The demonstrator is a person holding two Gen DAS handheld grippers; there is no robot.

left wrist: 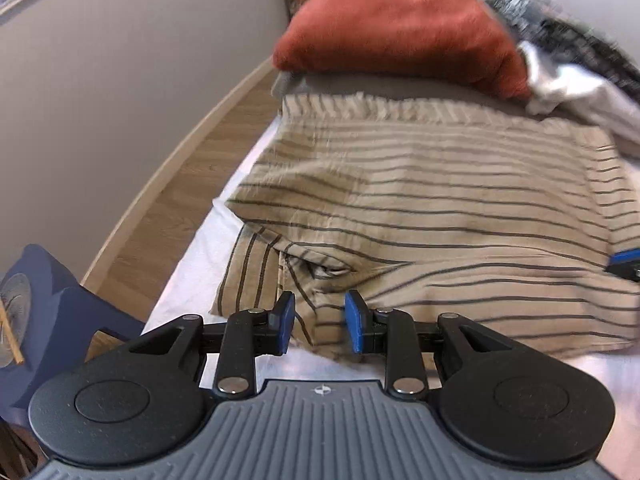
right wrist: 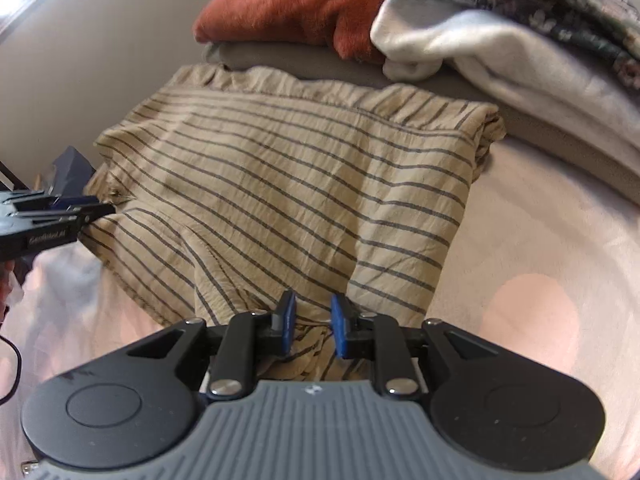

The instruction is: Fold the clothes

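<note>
Your left hand-held gripper [left wrist: 320, 322] spread over shirt [left wrist: 440, 208] | right hand-held gripper [right wrist: 312, 326] spread over hem | bed [right wrist: 540, 240]

left tongs [left wrist: 320, 322] level and pointing forward, blue pads [left wrist: 355, 322] parted with a clear gap between them, right tongs [right wrist: 313, 326] likewise level, jaws apart with a narrower gap, left tongs also seen side-on at the left edge of the right wrist view
</note>
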